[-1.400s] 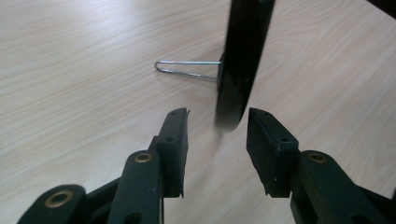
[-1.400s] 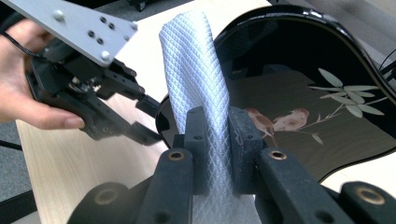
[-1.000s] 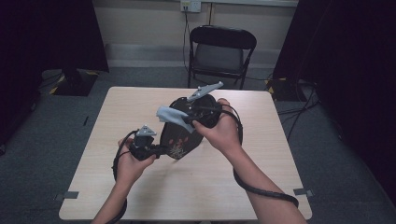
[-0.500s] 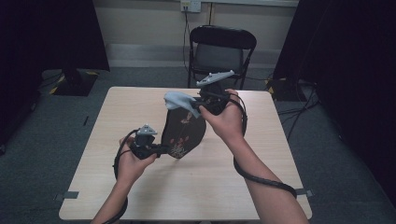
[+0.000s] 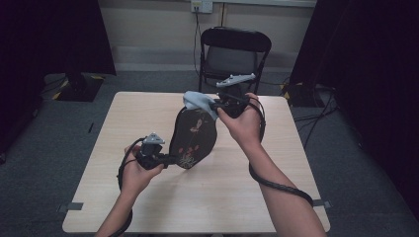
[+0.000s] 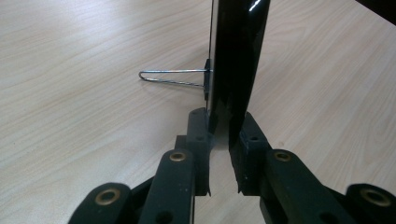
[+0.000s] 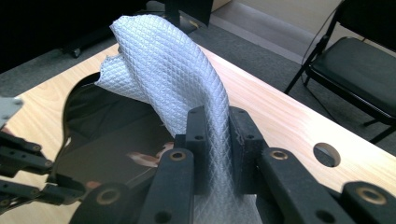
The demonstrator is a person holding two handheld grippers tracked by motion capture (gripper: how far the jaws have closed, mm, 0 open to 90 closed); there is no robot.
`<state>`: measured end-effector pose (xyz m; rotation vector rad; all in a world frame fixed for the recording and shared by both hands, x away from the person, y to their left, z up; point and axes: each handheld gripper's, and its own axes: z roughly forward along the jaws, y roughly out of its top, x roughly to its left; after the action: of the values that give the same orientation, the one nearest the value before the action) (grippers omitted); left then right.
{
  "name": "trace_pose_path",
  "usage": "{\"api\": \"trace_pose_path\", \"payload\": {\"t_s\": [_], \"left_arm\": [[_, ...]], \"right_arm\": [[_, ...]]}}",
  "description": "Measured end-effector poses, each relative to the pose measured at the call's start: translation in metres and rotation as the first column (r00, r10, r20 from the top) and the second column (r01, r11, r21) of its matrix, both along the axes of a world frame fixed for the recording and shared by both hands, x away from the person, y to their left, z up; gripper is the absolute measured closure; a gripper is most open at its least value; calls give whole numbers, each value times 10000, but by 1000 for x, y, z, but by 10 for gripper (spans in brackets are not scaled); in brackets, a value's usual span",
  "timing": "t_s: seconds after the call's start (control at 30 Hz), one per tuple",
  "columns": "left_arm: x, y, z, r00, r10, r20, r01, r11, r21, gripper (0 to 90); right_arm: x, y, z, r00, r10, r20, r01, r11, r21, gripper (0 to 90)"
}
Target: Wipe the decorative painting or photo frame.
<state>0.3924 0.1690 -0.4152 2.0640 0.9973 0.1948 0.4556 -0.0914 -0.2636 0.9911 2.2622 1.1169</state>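
Left gripper (image 5: pixel 165 159) clamped on edge of glossy black oval lacquer plaque (image 5: pixel 193 138), held upright above pale wooden table (image 5: pixel 123 123), likely to steady it; right gripper (image 7: pixel 217 140) pinching pale blue quilted cloth (image 7: pixel 163 70), draped over plaque's top for wiping.

Two handheld grippers are working over one wooden table (image 5: pixel 212 207): the left gripper (image 5: pixel 165 159) and the right gripper (image 5: pixel 216 104), each gripped by one of a person's two hands and each trailing one cable. One dark oval plaque (image 5: pixel 193 136) with a floral design is standing on edge in the left gripper, its one wire stand (image 6: pixel 170 78) jutting out behind. One pale blue quilted cloth (image 5: pixel 199 102) is hanging in the right gripper. One black folding chair (image 5: pixel 232 52) is waiting beyond the table, beneath one wall socket (image 5: pixel 201 5).
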Motion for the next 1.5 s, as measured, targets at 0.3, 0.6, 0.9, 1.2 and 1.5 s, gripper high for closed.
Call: {"api": "trace_pose_path", "payload": {"t_s": [0.3, 0.6, 0.9, 1.2, 1.5], "left_arm": [[-4, 2, 2, 9998, -194, 0, 194, 9998, -41, 790], [-5, 6, 3, 9989, -459, -64, 460, 9988, 147, 790], [-6, 6, 3, 9987, -500, -31, 501, 9987, 125, 790], [-7, 7, 3, 9980, -632, -17, 632, 9979, 172, 790], [-8, 7, 2, 9984, -571, -8, 571, 9982, 168, 790]], "right_arm": [[4, -1, -4, 9998, -194, 11, 194, 9997, -152, 799], [7, -8, -11, 9985, -527, -122, 526, 9985, -150, 799], [10, -14, -18, 9973, -713, -158, 707, 9969, -346, 799], [13, -23, -28, 9946, -982, -332, 969, 9945, -385, 799], [14, -32, -40, 9912, -1206, -549, 1181, 9919, -465, 799]]}}
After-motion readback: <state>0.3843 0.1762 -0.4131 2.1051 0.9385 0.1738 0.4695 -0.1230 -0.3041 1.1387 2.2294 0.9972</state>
